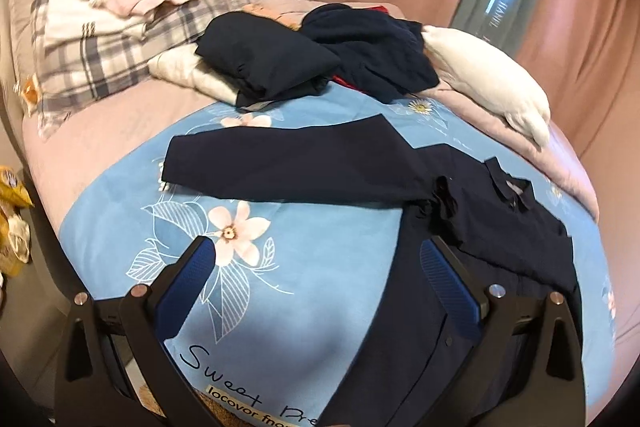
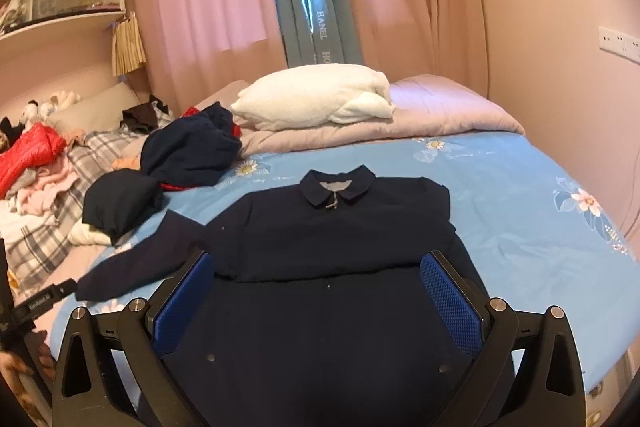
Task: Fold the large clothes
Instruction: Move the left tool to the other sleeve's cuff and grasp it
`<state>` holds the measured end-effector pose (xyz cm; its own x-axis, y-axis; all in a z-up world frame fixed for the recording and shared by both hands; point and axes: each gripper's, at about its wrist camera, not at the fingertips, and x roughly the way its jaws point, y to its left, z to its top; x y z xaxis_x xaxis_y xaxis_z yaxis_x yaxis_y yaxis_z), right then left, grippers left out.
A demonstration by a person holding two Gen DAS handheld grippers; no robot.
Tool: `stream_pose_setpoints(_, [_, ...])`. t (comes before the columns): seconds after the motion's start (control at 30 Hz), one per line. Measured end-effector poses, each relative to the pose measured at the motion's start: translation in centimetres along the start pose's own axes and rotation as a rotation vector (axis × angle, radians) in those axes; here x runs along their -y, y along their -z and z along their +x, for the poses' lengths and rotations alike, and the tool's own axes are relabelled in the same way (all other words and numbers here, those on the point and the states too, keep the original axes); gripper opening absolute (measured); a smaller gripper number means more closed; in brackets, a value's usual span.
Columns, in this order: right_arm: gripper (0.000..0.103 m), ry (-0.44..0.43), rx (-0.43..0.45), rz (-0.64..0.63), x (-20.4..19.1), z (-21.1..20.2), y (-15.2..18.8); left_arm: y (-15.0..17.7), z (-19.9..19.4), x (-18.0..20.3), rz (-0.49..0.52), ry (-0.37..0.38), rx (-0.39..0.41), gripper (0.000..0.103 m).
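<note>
**Navy jacket laid out for folding**

Navy jacket point(image 2: 340, 247) lies flat at frame centre on my blue sheet point(image 2: 520, 195), left sleeve point(image 1: 288, 163) outstretched. My left claw point(image 1: 316, 281) and right claw point(image 2: 318, 287) hover spread wide, empty, likely ready to fold.

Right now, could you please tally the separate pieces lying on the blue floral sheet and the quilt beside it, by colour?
Navy: 3, the spread jacket, a folded piece, a crumpled piece
White: 1, the folded blanket
Total: 4
</note>
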<state>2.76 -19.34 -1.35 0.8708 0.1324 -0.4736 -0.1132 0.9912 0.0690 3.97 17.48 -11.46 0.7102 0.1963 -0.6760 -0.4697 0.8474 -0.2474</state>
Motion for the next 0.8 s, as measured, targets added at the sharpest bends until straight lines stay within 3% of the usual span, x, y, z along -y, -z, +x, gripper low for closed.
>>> stream_pose_setpoints(0.17, [0.102,0.006,0.007,-0.019,-1.1,0.1,0.0,-0.6,1.4,-2.6,-0.093,-0.011,-0.011,0.103])
stream_pose_setpoints(0.53, [0.102,0.030,-0.066,-0.031,-2.2,2.2,0.3,-2.1,6.9,-9.0,-0.309,-0.071,-0.047,0.102])
stream_pose_setpoints(0.8, [0.102,0.047,-0.094,-0.027,-2.5,3.4,0.5,-3.2,13.5,-12.8,-0.454,-0.063,-0.122,0.099])
